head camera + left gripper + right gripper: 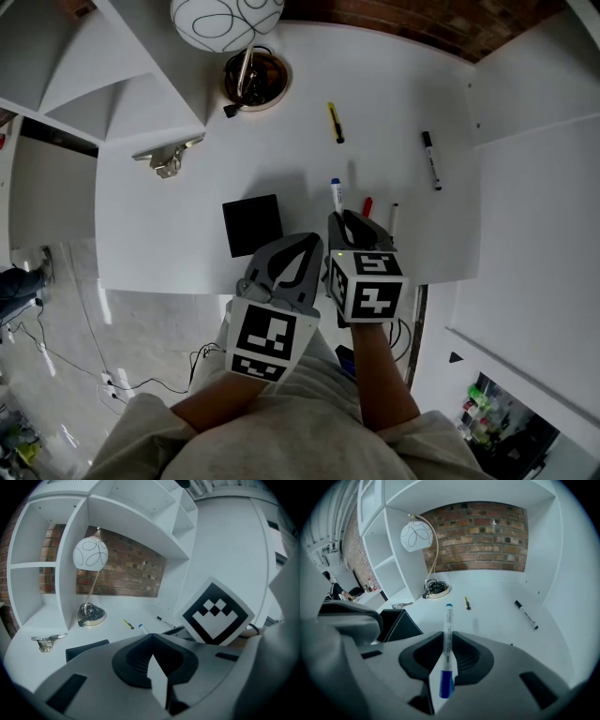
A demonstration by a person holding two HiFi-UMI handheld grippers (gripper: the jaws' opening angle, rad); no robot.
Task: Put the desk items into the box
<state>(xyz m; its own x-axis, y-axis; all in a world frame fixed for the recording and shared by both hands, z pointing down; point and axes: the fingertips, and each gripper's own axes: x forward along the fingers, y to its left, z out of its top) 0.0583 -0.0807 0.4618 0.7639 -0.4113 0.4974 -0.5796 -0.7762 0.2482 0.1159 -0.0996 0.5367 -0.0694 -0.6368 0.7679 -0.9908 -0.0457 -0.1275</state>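
My right gripper [349, 225] is shut on a white marker with a blue cap [447, 639], which sticks out past the jaws over the white desk [187, 225]; its blue tip [336, 192] shows in the head view. The open black box [251, 225] sits on the desk just left of that gripper, also seen as the black box [398, 623] in the right gripper view. My left gripper [311, 240] hovers near the desk's front edge beside the box, its jaws meeting at the tips [151, 637] with nothing between them. A yellow pen [334, 122] and a black marker [431, 159] lie farther back.
A red item [367, 206] and a thin pen [393, 217] lie by the right gripper. A globe lamp [227, 19] with a cabled base [255, 80] stands at the back. A metal clip [169, 157] rests near the white shelf unit [84, 66] on the left.
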